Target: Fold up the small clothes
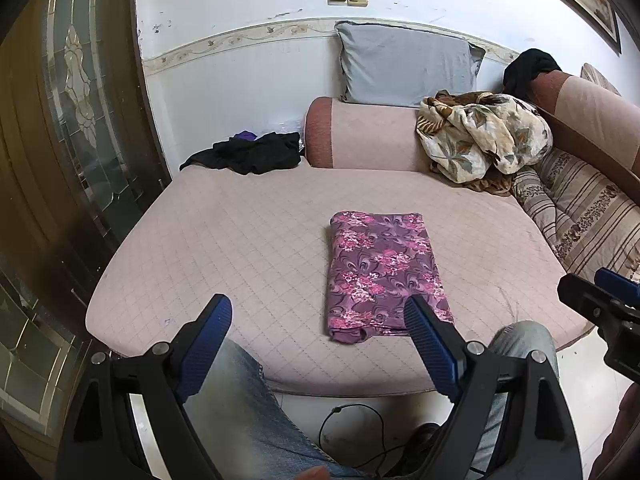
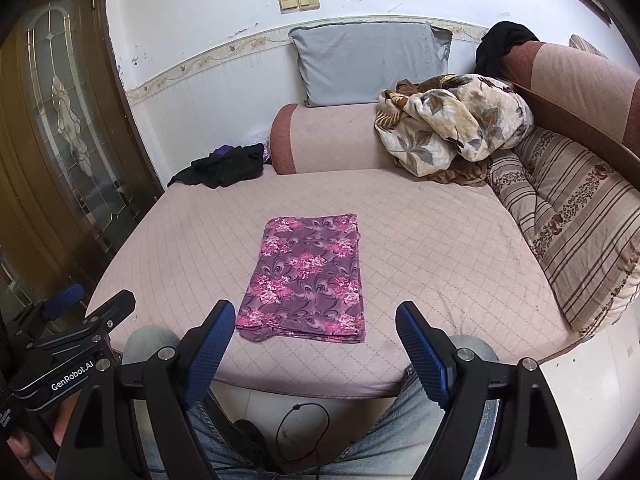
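Lying folded — purple floral cloth [image 2: 306, 276] (tools gaping).

One folded floral cloth [image 2: 308, 276], one grey pillow [image 2: 370, 62], one striped cushion [image 2: 576, 216], two black garments [image 2: 224, 168] [image 2: 504, 46].

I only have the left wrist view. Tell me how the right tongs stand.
Observer: The right tongs are open and empty, short of the folded floral cloth, not touching it.
Operator: Report what lies right of the cloth; my view cuts off there.
Observer: The striped cushion runs along the sofa's right side down to the front edge, apart from the cloth.
Operator: Read me any marking on my left tool.
Observer: The body behind the left tongs reads GenRobot.AI.
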The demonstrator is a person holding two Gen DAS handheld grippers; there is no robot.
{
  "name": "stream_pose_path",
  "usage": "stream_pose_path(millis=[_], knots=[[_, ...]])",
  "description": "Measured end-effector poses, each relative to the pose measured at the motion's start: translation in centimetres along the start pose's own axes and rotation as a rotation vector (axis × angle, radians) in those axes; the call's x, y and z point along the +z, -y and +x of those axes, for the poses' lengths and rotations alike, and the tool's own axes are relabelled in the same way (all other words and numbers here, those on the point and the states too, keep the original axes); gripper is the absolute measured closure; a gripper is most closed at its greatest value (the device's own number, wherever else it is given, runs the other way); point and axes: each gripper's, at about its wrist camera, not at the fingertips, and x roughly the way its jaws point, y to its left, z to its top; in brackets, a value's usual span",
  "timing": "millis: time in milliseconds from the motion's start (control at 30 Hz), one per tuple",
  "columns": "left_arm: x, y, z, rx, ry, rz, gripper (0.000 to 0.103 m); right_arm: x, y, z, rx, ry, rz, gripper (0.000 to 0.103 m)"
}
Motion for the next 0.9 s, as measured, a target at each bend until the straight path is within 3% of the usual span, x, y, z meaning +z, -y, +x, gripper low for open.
stream_pose_path(millis=[900], knots=[[-0.03, 0.08, 0.29, 0.009, -0.004, 0.005, 0.016, 0.07, 0.0, -0.01, -0.001, -0.007, -0.002, 0.016]])
